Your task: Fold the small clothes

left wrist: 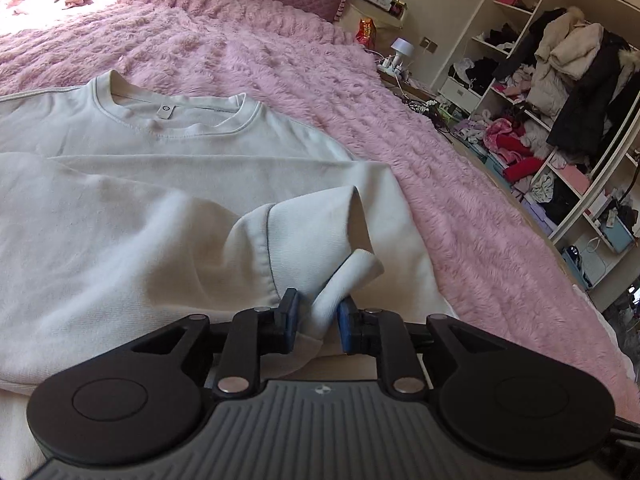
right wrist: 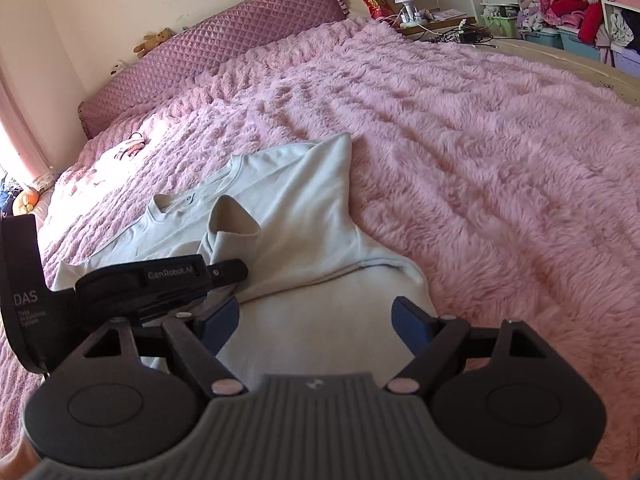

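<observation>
While the sleeve is lying across the sweatshirt for folding, the left gripper is loosening narrowly around its cuff, the right gripper gaping wide, empty.

The sweatshirt lies flat on the blanket covering the bed, collar toward the headboard. One sleeve is folded across its body. Shelves stand beyond the bed's right side.

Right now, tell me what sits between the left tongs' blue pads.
In the left wrist view, the white sweatshirt's cuff sits between the left tongs, whose pads stand slightly apart.
</observation>
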A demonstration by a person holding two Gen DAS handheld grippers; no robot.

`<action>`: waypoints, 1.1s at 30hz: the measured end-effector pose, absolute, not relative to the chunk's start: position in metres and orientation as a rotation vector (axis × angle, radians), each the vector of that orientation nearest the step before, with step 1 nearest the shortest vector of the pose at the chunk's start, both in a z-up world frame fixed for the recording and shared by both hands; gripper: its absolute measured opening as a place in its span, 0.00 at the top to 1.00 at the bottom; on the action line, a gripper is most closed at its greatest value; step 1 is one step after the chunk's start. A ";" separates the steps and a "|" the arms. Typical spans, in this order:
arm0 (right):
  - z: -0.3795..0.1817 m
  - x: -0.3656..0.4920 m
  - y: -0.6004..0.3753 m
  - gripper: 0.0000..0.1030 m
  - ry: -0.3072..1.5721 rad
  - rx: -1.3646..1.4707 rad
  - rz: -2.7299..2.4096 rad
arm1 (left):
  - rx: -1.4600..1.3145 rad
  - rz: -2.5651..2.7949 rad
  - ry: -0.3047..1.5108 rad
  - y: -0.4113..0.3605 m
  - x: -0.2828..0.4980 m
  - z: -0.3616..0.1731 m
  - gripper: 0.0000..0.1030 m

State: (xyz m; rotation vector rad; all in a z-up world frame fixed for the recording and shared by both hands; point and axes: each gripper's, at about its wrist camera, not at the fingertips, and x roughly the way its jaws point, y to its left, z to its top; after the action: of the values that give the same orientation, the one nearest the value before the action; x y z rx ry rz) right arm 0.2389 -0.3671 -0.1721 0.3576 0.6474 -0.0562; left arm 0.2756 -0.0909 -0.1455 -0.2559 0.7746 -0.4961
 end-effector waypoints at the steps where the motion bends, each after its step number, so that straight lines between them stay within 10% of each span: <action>1: -0.170 0.241 -0.368 0.23 0.641 0.352 -0.060 | -0.251 -0.505 0.769 -0.091 0.274 -0.143 0.75; 15: -0.161 0.304 -0.329 0.27 0.598 0.324 0.025 | -0.136 -0.319 0.665 0.068 0.220 -0.073 0.47; 20: -0.165 0.336 -0.306 0.72 0.623 0.190 0.110 | -0.078 -0.166 0.727 0.133 0.220 -0.081 0.47; 31: -0.175 0.360 -0.302 0.63 0.637 0.153 0.036 | 0.029 -0.166 0.757 0.154 0.217 -0.112 0.47; 33: -0.178 0.364 -0.302 0.76 0.651 0.155 0.060 | 0.054 -0.163 0.757 0.152 0.219 -0.116 0.47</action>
State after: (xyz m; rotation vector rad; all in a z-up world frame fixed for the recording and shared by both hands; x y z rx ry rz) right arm 0.3644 -0.3018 -0.1784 0.1549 0.6510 0.0597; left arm 0.2193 0.1518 -0.1161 0.0537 0.7566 -0.1626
